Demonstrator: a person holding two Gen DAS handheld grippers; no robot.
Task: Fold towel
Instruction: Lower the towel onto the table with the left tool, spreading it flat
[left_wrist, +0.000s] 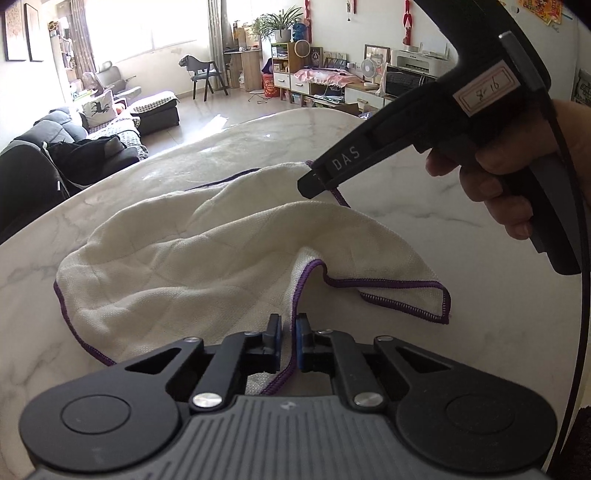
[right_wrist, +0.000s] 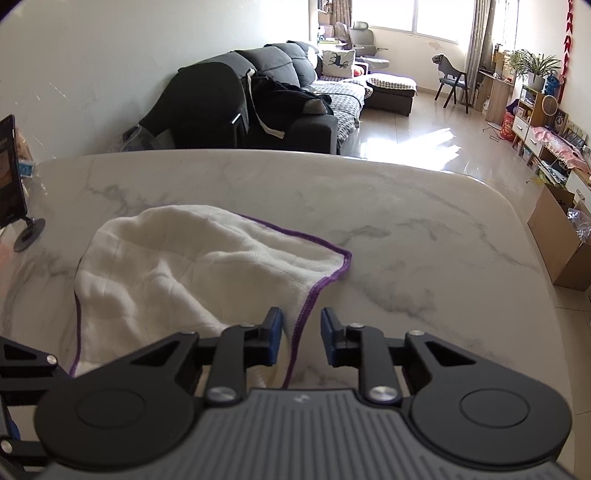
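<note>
A white towel (left_wrist: 184, 266) with a purple hem lies rumpled on the marble table (left_wrist: 424, 362). My left gripper (left_wrist: 289, 325) is shut on the towel's near purple edge, the cloth pinched between the blue pads. My right gripper (left_wrist: 317, 184) shows in the left wrist view over the towel's far right corner. In the right wrist view the right gripper (right_wrist: 301, 321) is open, its jaws either side of the purple hem of the towel (right_wrist: 166, 269), just above the cloth. The right gripper holds nothing.
A phone on a small stand (right_wrist: 14, 192) sits at the table's left edge. A dark sofa (right_wrist: 266, 96) lies beyond the table. A cardboard box (right_wrist: 561, 240) stands on the floor at the right. The table's far edge (right_wrist: 332, 155) curves round.
</note>
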